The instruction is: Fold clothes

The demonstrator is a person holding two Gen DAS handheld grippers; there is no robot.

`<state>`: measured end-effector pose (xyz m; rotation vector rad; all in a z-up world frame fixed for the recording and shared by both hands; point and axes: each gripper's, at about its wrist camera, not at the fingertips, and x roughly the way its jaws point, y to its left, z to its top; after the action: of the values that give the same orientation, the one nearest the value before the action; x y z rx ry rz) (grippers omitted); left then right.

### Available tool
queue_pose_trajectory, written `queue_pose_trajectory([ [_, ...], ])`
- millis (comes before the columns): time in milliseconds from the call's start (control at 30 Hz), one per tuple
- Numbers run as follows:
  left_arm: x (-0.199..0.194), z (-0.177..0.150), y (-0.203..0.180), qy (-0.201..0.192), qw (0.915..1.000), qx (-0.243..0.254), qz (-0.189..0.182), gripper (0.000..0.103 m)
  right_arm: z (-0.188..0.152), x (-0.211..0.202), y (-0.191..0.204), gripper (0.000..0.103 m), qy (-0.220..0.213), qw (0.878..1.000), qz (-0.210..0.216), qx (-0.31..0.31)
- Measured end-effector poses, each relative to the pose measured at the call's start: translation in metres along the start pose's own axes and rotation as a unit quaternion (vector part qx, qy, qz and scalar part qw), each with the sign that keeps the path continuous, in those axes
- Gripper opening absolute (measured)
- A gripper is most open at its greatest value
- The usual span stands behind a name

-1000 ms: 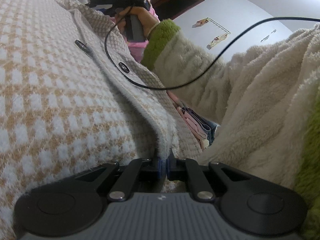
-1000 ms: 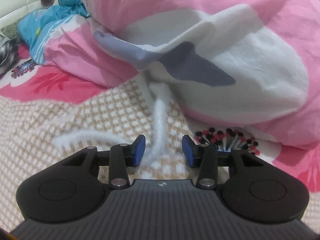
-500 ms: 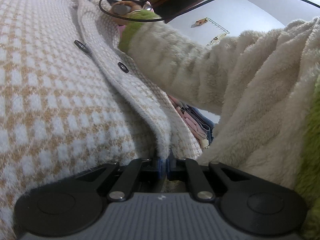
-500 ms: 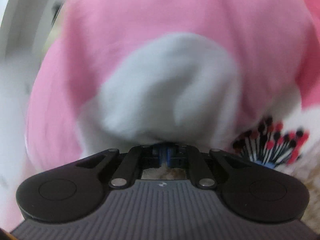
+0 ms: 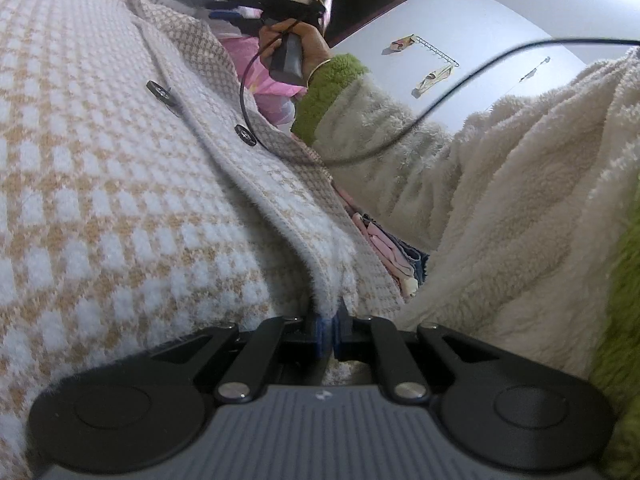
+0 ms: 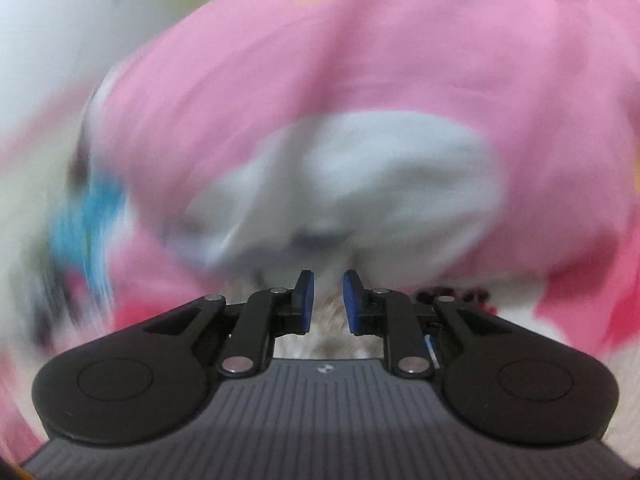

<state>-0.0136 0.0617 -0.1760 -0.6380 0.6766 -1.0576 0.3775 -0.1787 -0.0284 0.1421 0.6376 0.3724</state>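
A beige-and-white checked cardigan [image 5: 120,200] with dark buttons [image 5: 160,92] fills the left wrist view. My left gripper [image 5: 329,332] is shut on its front edge, and the fabric rises from between the blue pads. The right gripper [image 5: 228,16], held in a hand, shows far up by the cardigan's collar end. In the blurred right wrist view, my right gripper [image 6: 329,296] has its jaws opening. Its pads stand a little apart with fuzzy beige cardigan cloth [image 6: 332,328] showing in the gap, not pressed.
A pink quilt with white patches [image 6: 400,60] lies just ahead of the right gripper. A person's cream fleece sleeve with a green cuff [image 5: 400,152] and a black cable [image 5: 440,96] cross the left wrist view. Folded clothes [image 5: 392,256] sit beside the cardigan.
The right gripper shut on the cardigan's fuzzy edge, swung toward the quilt, and now its pads have parted again. The left gripper has kept its hold and place.
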Motion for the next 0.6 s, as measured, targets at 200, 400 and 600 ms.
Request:
queue_pose_trajectory([
  [200, 0.002, -0.001, 0.002, 0.0, 1.0, 0.001, -0.001, 0.008, 0.003, 0.078, 0.047, 0.007, 0.098, 0.978, -0.066, -0.172],
  [400, 0.001, -0.001, 0.003, 0.002, 1.0, -0.001, -0.004, 0.008, 0.003, 0.122, 0.026, 0.0, 0.092, 0.984, -0.096, -0.12],
  [600, -0.004, 0.01, 0.008, -0.001, 1.0, 0.002, 0.003, 0.007, 0.006, 0.027, 0.028, 0.012, 0.029, 0.989, -0.093, -0.107],
])
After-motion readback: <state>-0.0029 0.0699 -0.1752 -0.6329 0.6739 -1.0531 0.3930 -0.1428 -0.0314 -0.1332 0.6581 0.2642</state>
